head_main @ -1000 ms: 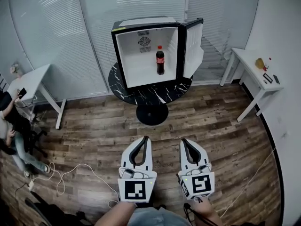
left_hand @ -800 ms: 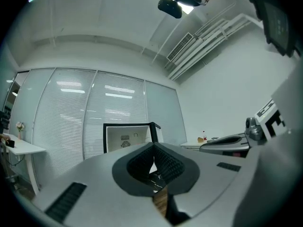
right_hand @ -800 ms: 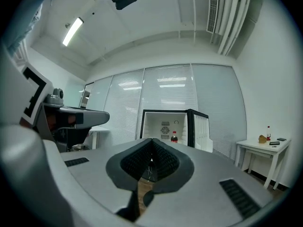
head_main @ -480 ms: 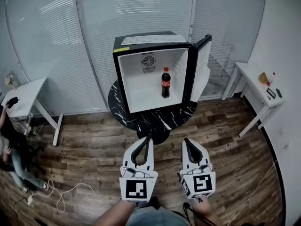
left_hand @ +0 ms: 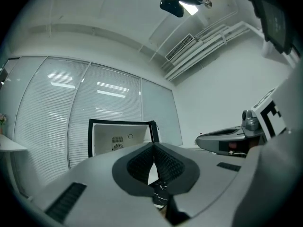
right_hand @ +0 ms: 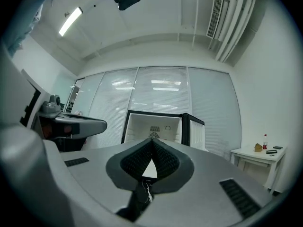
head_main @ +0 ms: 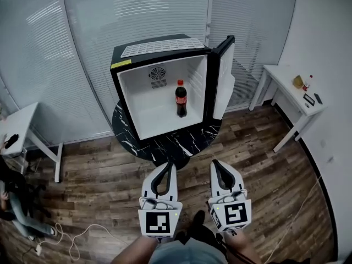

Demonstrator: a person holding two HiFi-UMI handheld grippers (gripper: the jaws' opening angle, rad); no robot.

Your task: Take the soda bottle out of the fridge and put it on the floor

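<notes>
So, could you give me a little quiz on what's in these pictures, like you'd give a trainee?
1. True or false: the soda bottle stands upright inside the fridge.
2. Pick one. The fridge's door is: A shut; B open, swung out to the right in the head view; C taken off.
3. Fill in the gap: the left gripper and the right gripper both have their jaws ___, with nothing between them.
Key: 1 true; 2 B; 3 shut.
</notes>
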